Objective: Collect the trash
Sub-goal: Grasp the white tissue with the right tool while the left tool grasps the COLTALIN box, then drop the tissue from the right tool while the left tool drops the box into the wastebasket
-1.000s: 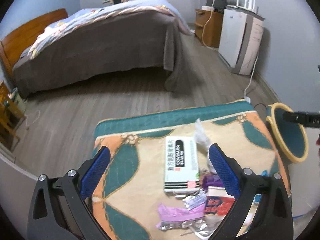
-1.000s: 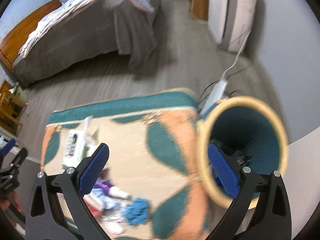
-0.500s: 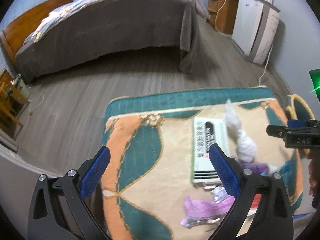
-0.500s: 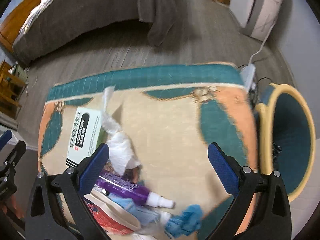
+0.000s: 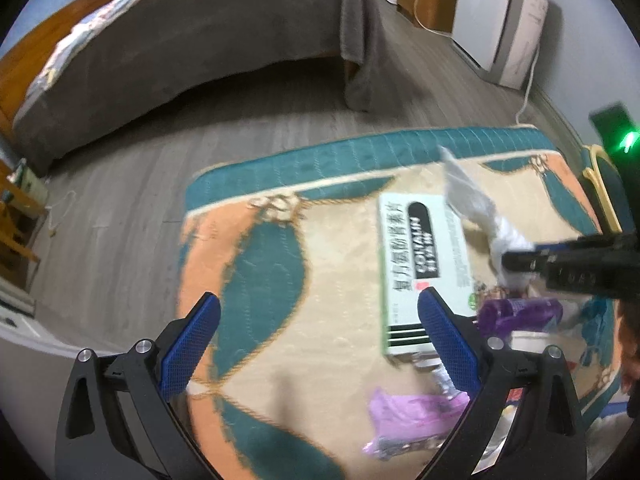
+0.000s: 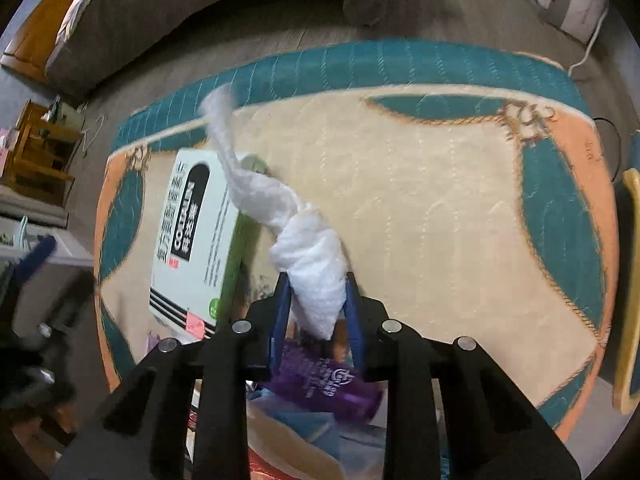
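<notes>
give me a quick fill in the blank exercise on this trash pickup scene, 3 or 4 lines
1. The right gripper is shut on a crumpled white ____.
2. The left gripper is ____ and holds nothing.
3. The white box lies flat on the ____.
4. The bottle under the right gripper's fingers is ____ in colour.

Missing words: tissue; open; rug; purple

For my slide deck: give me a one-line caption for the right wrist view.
Right gripper pinching a twisted white tissue above the patterned mat.

Grey-covered bed [image 5: 192, 52] stands on wood-plank floor [image 5: 132, 200].
</notes>
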Action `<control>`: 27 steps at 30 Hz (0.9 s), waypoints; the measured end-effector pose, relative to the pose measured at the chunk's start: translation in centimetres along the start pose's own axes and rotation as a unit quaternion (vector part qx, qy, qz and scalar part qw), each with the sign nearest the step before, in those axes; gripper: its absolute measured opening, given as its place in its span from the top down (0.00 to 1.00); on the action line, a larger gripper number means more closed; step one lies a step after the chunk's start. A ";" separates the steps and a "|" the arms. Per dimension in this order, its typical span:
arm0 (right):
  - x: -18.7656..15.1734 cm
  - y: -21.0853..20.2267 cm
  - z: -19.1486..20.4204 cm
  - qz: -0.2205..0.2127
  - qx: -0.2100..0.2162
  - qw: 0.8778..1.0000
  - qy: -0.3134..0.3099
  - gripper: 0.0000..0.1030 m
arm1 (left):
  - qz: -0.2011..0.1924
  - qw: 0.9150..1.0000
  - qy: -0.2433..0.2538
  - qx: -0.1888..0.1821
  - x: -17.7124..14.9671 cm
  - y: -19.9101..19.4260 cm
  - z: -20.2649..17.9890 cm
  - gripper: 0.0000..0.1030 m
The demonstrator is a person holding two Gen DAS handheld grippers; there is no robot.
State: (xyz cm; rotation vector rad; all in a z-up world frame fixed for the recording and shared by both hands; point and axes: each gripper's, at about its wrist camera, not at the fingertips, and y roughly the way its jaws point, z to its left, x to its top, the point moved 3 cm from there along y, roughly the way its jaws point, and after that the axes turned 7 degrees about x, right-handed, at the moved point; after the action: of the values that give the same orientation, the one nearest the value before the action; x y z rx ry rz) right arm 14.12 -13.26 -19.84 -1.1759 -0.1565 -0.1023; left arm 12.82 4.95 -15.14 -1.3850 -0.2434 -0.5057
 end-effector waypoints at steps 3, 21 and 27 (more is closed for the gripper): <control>0.5 -1.1 -0.8 -0.017 -0.013 1.000 0.006 0.78 | 0.013 1.000 0.005 -0.021 0.0 1.2 -1.6 0.05; 2.3 -0.5 -3.6 -0.030 -0.014 0.999 0.036 0.45 | 0.038 0.996 0.052 -0.066 0.0 5.3 -7.1 0.26; 2.2 -0.5 -2.7 -0.018 -0.015 1.000 0.018 0.75 | 0.021 0.995 0.071 -0.065 0.2 4.5 -7.1 0.29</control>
State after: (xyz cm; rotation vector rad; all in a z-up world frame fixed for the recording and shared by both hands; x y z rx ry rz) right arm 16.34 -15.93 -20.03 -1.2003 -0.1455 -0.1584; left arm 14.18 -1.56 -20.26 -1.4701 -0.0660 -0.5915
